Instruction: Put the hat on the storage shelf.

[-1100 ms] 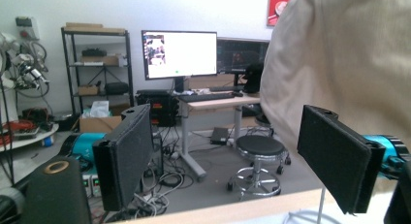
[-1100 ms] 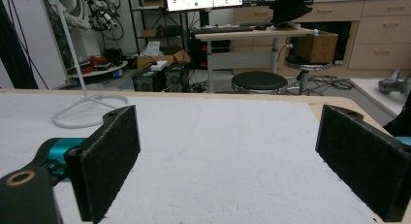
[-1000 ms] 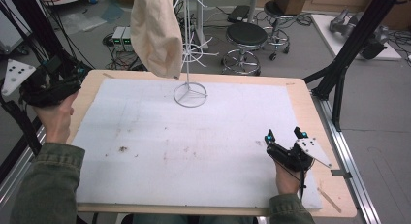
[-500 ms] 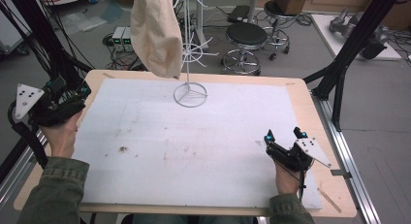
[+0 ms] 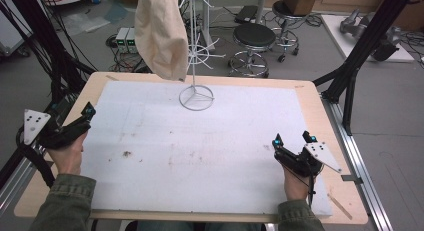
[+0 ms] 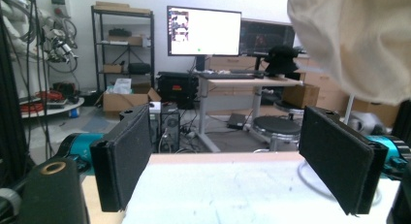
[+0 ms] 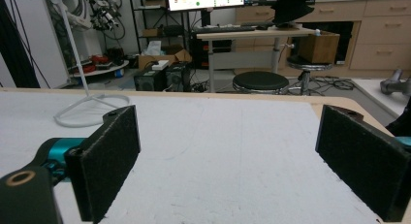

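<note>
Grippers (image 5: 88, 111) (image 5: 292, 139) unlabelled, jaws apart.

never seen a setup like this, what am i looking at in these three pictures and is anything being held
A person sits at a wooden table with a white mat, holding a hand-held two-jaw black gripper in each hand. The high view looks down from above: left gripper, right gripper. The other two pictures come from cameras riding on each gripper, looking between its black padded jaws. On the mat stands a white wire rack with a cream cloth bag hanging from it. Both grippers are open and hold nothing.
</note>
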`<state>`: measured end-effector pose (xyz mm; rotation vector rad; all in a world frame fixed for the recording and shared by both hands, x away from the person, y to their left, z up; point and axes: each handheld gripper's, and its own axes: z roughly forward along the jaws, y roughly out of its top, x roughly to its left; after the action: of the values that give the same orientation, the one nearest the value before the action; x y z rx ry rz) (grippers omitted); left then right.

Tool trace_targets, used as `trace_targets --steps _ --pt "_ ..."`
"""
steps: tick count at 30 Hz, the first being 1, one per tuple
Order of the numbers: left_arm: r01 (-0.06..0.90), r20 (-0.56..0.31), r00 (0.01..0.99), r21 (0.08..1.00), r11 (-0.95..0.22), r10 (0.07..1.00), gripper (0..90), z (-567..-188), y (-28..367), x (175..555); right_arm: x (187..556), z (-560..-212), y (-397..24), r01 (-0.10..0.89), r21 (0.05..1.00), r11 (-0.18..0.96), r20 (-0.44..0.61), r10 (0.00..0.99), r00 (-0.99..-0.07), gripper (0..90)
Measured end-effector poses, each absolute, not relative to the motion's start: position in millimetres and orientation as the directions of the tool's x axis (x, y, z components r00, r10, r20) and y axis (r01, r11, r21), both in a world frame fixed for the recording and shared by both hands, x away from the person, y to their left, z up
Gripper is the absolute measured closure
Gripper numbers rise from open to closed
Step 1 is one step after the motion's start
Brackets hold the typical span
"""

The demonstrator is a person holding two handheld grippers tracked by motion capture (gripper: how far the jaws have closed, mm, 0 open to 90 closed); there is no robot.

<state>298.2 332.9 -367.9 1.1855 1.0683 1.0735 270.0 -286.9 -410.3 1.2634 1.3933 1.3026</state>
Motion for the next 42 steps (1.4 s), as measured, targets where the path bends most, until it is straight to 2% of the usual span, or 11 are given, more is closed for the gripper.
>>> trace_targets --steps 4,20,42 --pt "-0.044 -0.084 0.161 0.995 0.092 0.983 19.9 -382.6 334.7 296.5 269.4 -410.2 -285.7 0.131 0.99 -0.044 0.064 0.986 -0.152 7.9" --pt "0.021 -0.075 0.155 0.997 0.073 0.985 19.9 -418.0 333.0 283.5 269.1 -410.4 -285.7 0.13 0.991 -0.035 0.056 0.986 -0.157 7.9" --pt "0.046 -0.05 0.147 0.998 0.044 0.988 19.9 -428.6 333.6 270.8 268.9 -410.5 -283.7 0.135 0.99 -0.04 0.062 0.984 -0.167 7.9"
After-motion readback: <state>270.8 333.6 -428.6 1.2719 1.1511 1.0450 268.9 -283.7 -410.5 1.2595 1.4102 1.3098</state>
